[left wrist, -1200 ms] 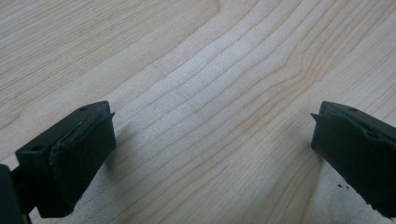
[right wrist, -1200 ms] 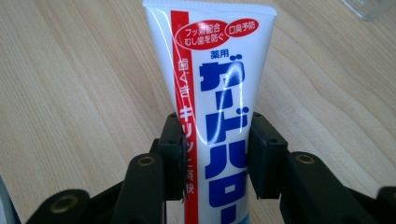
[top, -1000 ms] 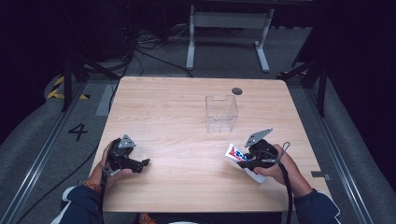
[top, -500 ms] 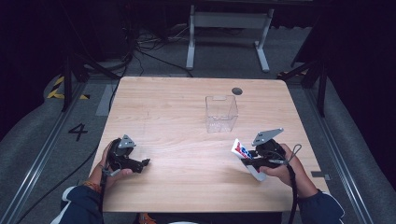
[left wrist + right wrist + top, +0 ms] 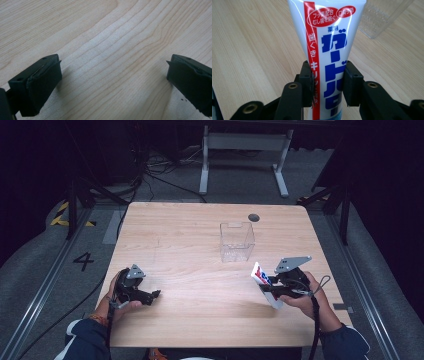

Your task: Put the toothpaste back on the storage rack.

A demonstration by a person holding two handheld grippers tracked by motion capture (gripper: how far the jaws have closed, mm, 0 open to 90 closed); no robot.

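Observation:
A white toothpaste tube (image 5: 261, 277) with red and blue print stands tilted near the table's right front, and my right gripper (image 5: 267, 291) is shut on it. In the right gripper view both black pads squeeze the lower part of the tube (image 5: 329, 37), right gripper (image 5: 328, 86), and the tube's flat end points away from the camera. My left gripper (image 5: 154, 295) rests at the left front of the wooden table (image 5: 190, 235). In the left gripper view the left gripper (image 5: 113, 82) is open, with bare wood between its jaws.
A clear plastic box (image 5: 236, 241) stands upright on the table beyond the right gripper; its corner shows as the clear box (image 5: 384, 17) behind the tube. A small dark round spot (image 5: 254, 217) lies near the far edge. Cables and a metal stand are on the floor behind.
My right gripper has shifted a little to the right with the tube in it. The left gripper has stayed where it was.

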